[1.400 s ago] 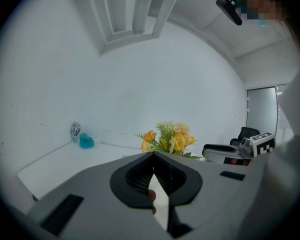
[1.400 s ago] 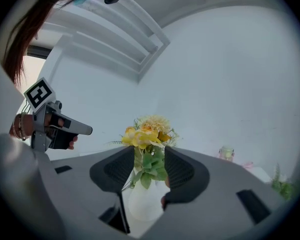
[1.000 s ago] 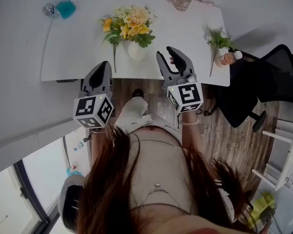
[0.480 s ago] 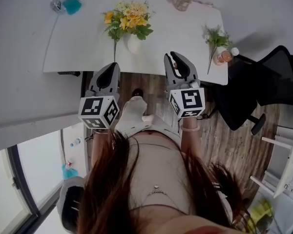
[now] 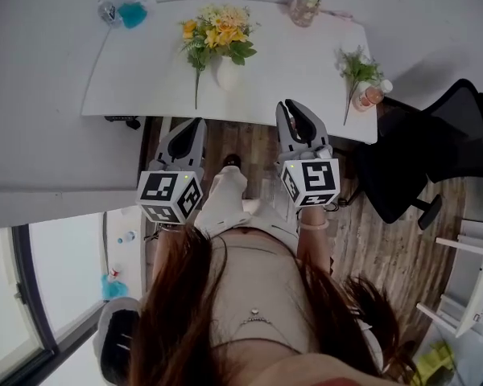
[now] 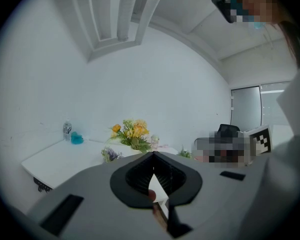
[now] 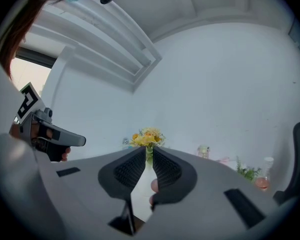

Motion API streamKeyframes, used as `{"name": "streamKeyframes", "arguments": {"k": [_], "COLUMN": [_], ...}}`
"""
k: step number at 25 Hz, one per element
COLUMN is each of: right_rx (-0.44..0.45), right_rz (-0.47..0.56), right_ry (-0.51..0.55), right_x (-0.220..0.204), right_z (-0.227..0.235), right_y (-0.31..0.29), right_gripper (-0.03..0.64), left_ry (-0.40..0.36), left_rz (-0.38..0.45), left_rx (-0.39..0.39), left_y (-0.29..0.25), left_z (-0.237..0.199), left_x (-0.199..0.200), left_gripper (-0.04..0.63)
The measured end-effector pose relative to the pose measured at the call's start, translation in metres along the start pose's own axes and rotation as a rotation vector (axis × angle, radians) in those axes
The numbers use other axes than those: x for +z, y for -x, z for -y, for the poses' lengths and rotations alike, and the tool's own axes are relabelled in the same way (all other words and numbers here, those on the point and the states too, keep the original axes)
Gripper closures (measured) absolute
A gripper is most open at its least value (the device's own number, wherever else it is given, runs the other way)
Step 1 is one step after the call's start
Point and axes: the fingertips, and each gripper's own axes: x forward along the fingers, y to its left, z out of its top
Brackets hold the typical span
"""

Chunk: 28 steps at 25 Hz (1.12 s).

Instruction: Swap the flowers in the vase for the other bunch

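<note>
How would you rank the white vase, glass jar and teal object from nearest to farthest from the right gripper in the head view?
From the right gripper, whose jaws have just been closing on nothing:
1. White vase, mid-table, slightly to the left.
2. Glass jar, at the table's far edge, straight ahead.
3. Teal object, at the far left corner.

White walls (image 6: 155, 84), wood floor (image 5: 386, 240). White table (image 5: 137, 87) by wall, black office chair (image 5: 435, 151) at its rt end. Window (image 5: 64, 252) lower left, daylight.
</note>
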Motion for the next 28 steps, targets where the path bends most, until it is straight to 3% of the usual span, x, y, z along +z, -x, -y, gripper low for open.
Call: {"name": "streamKeyframes", "arguments": {"k": [28], "right_rx": [-0.013], "right_rz": [-0.006], "right_ry": [0.021], "right_x": [0.0], "right_z": [-0.024], "right_y": [0.045], "right_gripper": [0.566], "left_ry": [-0.015], "left_rz": [-0.003], "left_rx": [-0.042], "left_y": [0.04], "left_z": [0.027], "left_x": [-0.019], "left_gripper": [0.592]}}
